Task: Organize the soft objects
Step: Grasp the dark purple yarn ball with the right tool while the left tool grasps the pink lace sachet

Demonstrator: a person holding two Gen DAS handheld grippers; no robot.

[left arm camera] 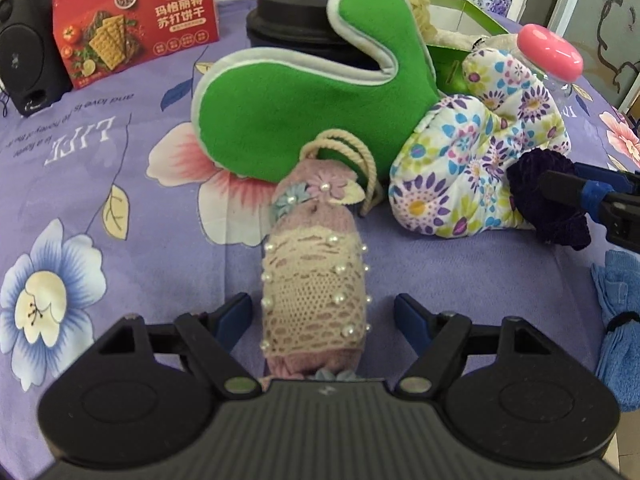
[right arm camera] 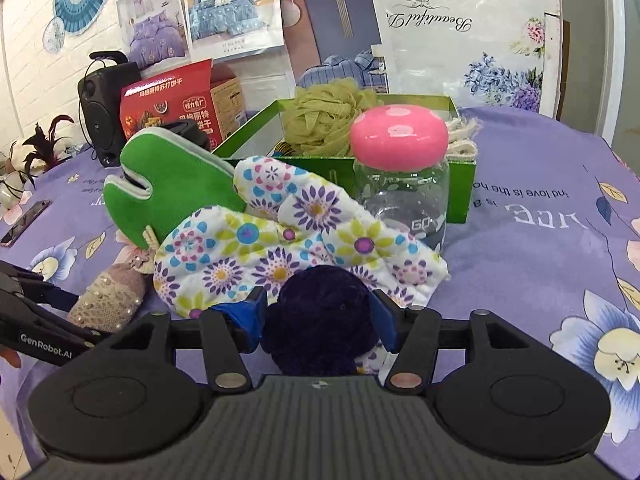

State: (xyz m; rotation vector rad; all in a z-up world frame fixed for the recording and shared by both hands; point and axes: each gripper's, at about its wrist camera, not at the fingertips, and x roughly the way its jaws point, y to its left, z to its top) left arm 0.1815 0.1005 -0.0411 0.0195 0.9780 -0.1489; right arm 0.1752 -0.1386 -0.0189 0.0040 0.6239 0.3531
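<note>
l gripper [left arm camera: 324, 316] open astride the soft, light knit pouch [left arm camera: 316, 280], grab mid-body not pearls; r gripper [right arm camera: 320, 312] around the squashy purple scrunchie [right arm camera: 320, 316], grip unclear.

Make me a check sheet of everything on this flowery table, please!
Surface: purple flowered cloth covers the table.
Job's things: knitted pouch, green mitt, floral mitt and purple scrunchie lie on the cloth; yellow bath pouf sits in the green box.
Clutter: pink-lidded jar, cracker box, speaker, blue towel.
Grippers: left gripper open around the pouch; right gripper has the scrunchie between its jaws, grip unclear.
Cables: a cord at the speaker.
Surroundings: posters on the wall.
</note>
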